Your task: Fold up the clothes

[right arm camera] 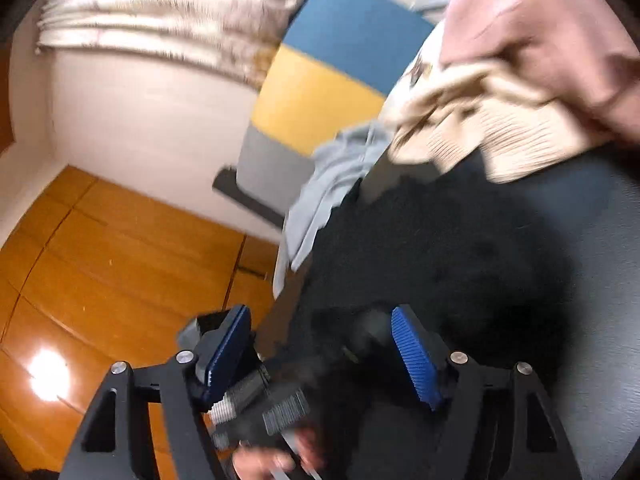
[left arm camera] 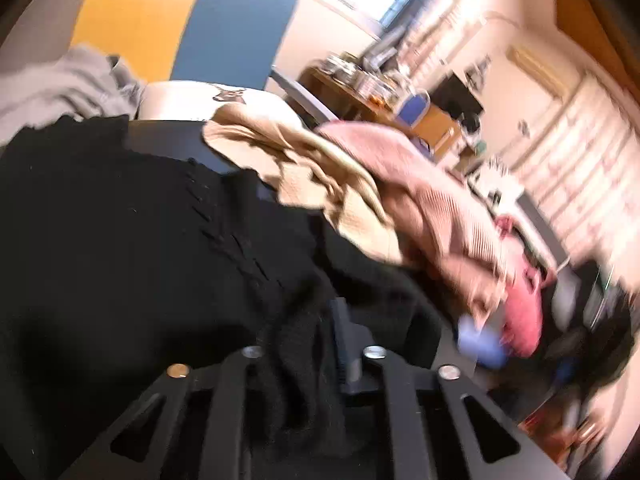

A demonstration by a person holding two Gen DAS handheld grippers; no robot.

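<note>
While left gripper pinches black sweater, right gripper gapes wide; nothing gripped.

Hidden or unclear, as I see it: left tool fingertips buried in black knit garment; far shelving smeared by motion blur; pink garment cut by frame edge.

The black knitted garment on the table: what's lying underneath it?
Under the black knitted garment only the dark tabletop shows around its edges. Whatever lies beneath its middle is covered. The beige knit and pink garment sit piled beyond it.
</note>
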